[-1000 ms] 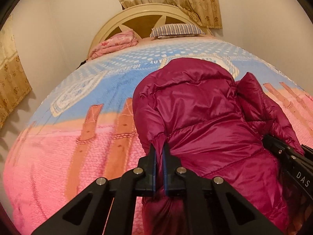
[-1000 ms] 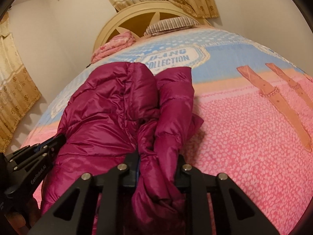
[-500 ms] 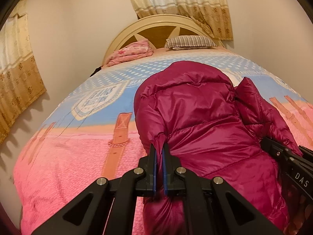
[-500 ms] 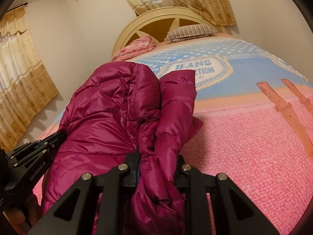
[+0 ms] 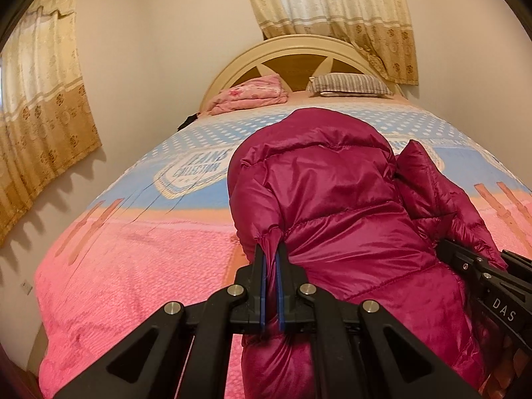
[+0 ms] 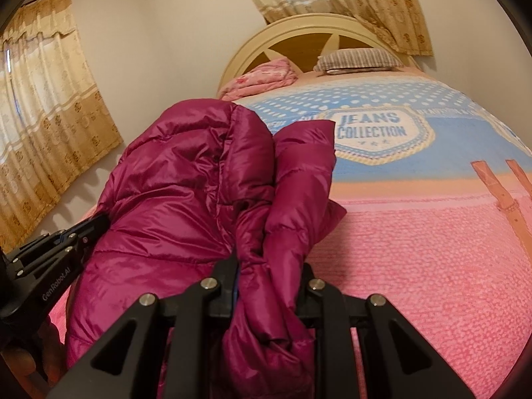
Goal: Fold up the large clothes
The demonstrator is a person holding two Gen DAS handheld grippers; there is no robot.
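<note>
The left wrist view shows the shiny magenta quilted down jacket (image 5: 332, 206) lengthwise on the bed with the pink and blue patterned bedspread (image 5: 133, 259), its smooth back panel uppermost; the right wrist view alone shows a folded sleeve lying along the jacket's right edge and the full "JEANS COLLECTION" badge. Against the frames a second ago, both cameras tilt higher: more of the cream curtains (image 5: 332, 16) and cream arched headboard (image 5: 292, 53) appears, while the jacket lies unchanged. The left claw (image 5: 270, 259) is nearly closed, pinching a thin gathered hem of the jacket. The right claw (image 6: 267, 266) is clamped wider around a thick bundle of sleeve fabric.
</note>
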